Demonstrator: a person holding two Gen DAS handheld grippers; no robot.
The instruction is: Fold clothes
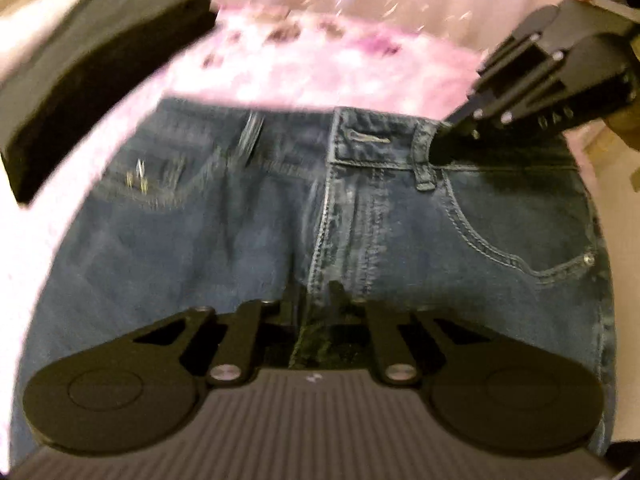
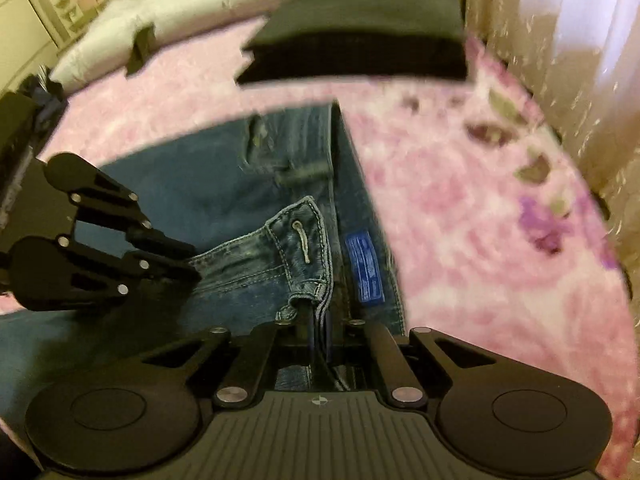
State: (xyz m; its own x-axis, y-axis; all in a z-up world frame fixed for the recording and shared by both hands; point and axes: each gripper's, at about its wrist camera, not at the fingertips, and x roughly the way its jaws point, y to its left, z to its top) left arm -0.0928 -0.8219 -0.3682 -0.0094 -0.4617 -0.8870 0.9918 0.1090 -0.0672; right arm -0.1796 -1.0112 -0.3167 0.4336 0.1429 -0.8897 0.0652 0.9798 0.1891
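1. Jeans (image 1: 304, 216) lie on a pink flowered bedspread (image 2: 460, 208), beside a folded dark garment (image 2: 360, 40).
2. A pale curtain (image 2: 580, 40) hangs behind.
3. The left gripper (image 1: 316, 296) pinches the fly; the right gripper (image 2: 320, 332) clamps the waistband.

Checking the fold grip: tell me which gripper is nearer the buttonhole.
Right. The right gripper grips the jeans waistband beside the buttonhole; the left gripper is down at the crotch.

Wrist cams close, shared jeans (image 1: 240, 220) waistband
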